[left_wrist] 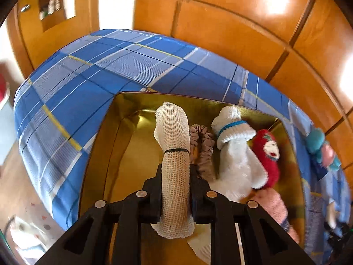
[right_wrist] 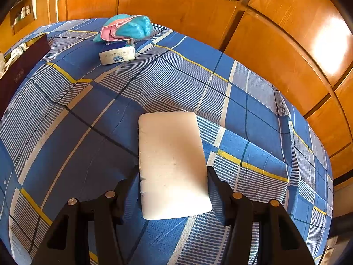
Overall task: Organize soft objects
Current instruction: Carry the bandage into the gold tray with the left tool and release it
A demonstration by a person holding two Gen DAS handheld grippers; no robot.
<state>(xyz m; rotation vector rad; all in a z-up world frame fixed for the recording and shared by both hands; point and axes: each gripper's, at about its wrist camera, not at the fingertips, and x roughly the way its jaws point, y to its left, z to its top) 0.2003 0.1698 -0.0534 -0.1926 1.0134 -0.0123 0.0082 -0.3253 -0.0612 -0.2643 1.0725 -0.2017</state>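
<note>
In the left wrist view my left gripper [left_wrist: 175, 172] is shut on a white mesh gauze roll [left_wrist: 174, 137] tied with a black band, held above the gold box [left_wrist: 114, 119]. In the box lie a grey scrunchie [left_wrist: 204, 145], a white sock [left_wrist: 233, 141], a red knitted item [left_wrist: 268, 154] and a pink fuzzy item [left_wrist: 275, 207]. In the right wrist view my right gripper [right_wrist: 171, 174] is open, its fingers either side of a white foam sponge [right_wrist: 172, 163] lying on the blue plaid bed [right_wrist: 88, 114].
A tissue pack [right_wrist: 118, 55] and a teal and pink knitted item [right_wrist: 125, 29] lie at the bed's far side. The box's dark outer wall [right_wrist: 19, 70] shows at left. Wooden wardrobe panels [right_wrist: 264, 44] stand behind the bed.
</note>
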